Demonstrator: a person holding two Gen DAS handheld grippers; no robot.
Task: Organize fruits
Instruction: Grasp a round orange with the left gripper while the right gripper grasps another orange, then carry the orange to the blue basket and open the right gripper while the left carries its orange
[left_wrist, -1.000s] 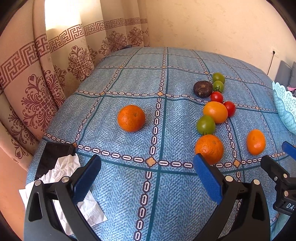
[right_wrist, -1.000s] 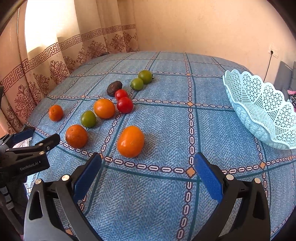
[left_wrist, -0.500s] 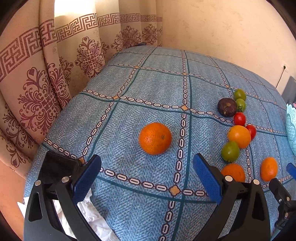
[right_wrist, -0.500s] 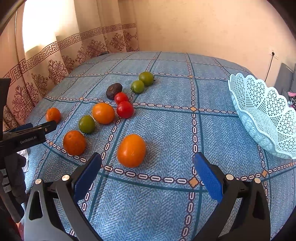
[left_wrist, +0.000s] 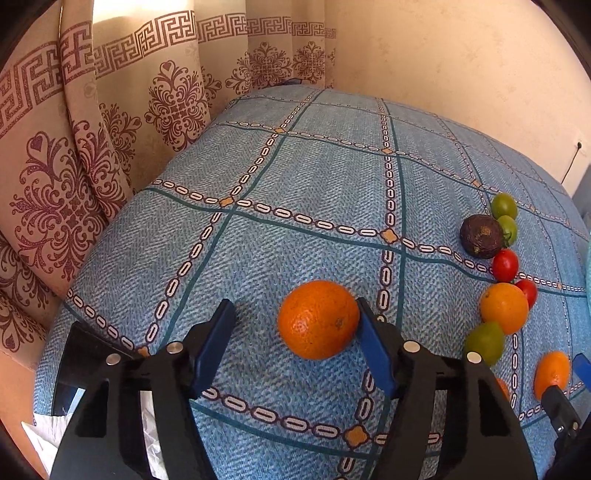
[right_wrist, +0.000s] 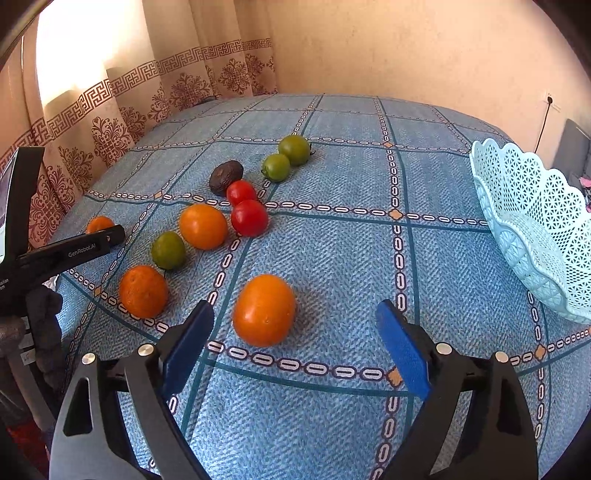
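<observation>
My left gripper (left_wrist: 295, 325) is open around a large orange (left_wrist: 318, 319) on the blue cloth; its right pad touches or nearly touches the fruit. My right gripper (right_wrist: 295, 325) is open just behind an oval orange fruit (right_wrist: 264, 309), which lies between the pad tips, nearer the left one. A light blue lattice basket (right_wrist: 535, 229) stands empty at the right. More fruit lies in a loose line: another orange (right_wrist: 143, 291), a lime (right_wrist: 168, 250), an orange (right_wrist: 203, 226), two red tomatoes (right_wrist: 249, 217), a dark avocado (right_wrist: 226, 176) and two green tomatoes (right_wrist: 286, 158).
A patterned curtain (left_wrist: 74, 166) hangs along the left edge of the table. Crumpled white paper (left_wrist: 48, 428) and a dark flat object (left_wrist: 85, 354) lie at the near left corner. A beige wall (right_wrist: 406, 48) is behind. The left gripper's body (right_wrist: 62, 254) shows at the right wrist view's left.
My left gripper moved forward and left until the large orange sat between its pads. My right gripper moved forward toward the oval orange fruit. Both stayed open.
</observation>
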